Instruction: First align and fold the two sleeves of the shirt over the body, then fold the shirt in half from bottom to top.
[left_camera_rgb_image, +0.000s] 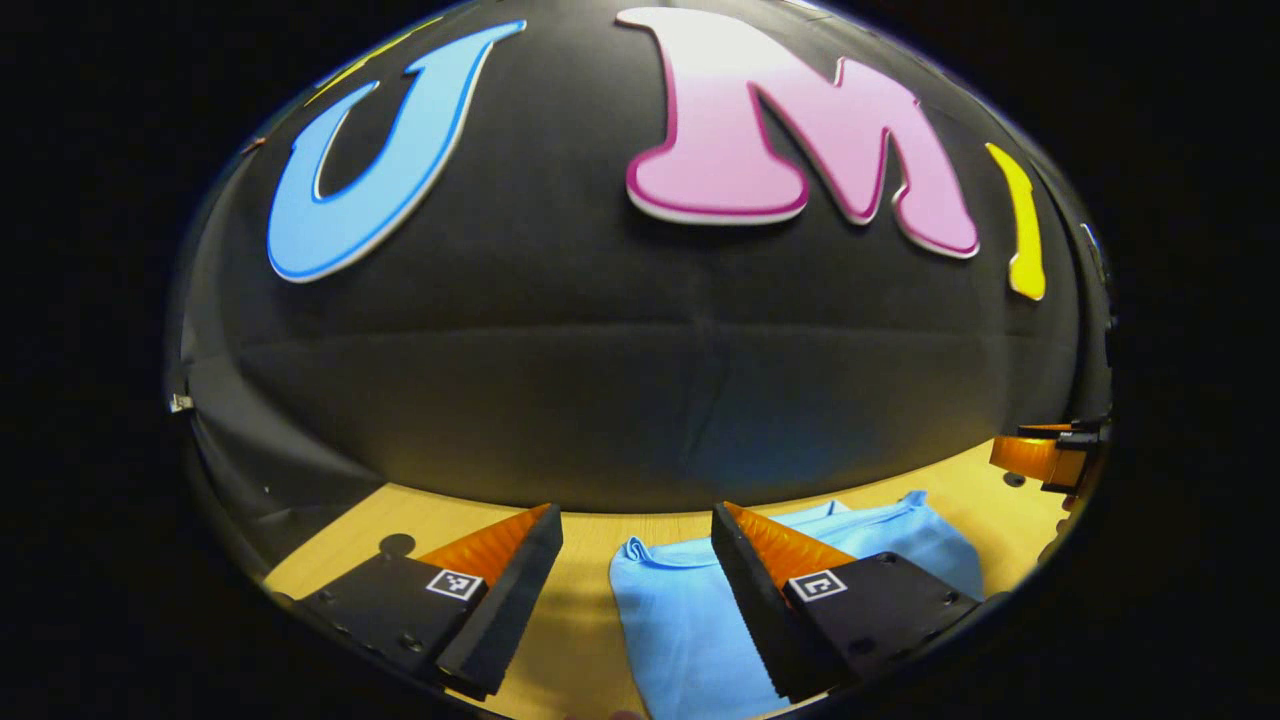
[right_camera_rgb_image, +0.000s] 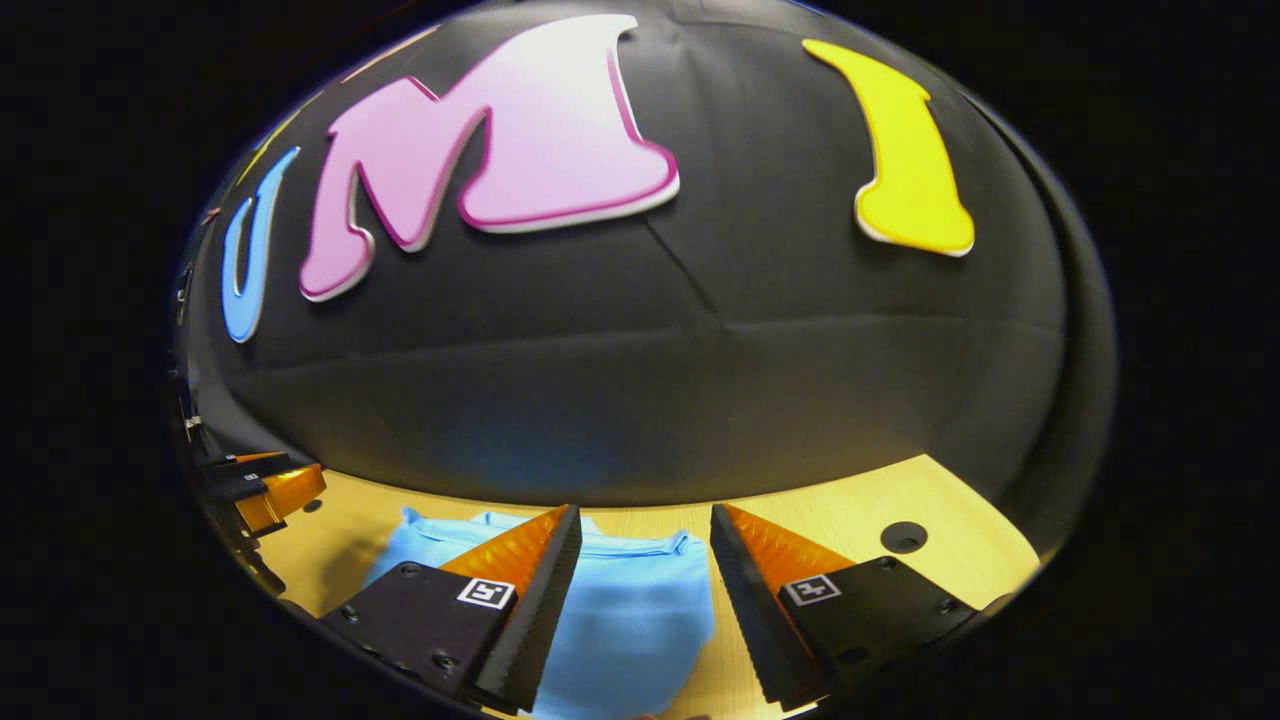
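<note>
A light blue shirt (left_camera_rgb_image: 680, 610) lies folded on the wooden table (left_camera_rgb_image: 590, 540); its left edge runs between my left gripper's fingers. My left gripper (left_camera_rgb_image: 635, 530) hangs open above that edge, holding nothing. In the right gripper view the same shirt (right_camera_rgb_image: 630, 610) lies flat with its right edge under the gap of my right gripper (right_camera_rgb_image: 645, 525), which is also open and empty. The other gripper shows far off at the right edge of the left gripper view (left_camera_rgb_image: 1050, 455) and at the left edge of the right gripper view (right_camera_rgb_image: 265, 490).
The table (right_camera_rgb_image: 850, 510) meets the black cloth wall close behind the shirt. Dark round holes sit in the tabletop, one at the left (left_camera_rgb_image: 397, 545) and one at the right (right_camera_rgb_image: 903, 536). Bare wood lies on both sides of the shirt.
</note>
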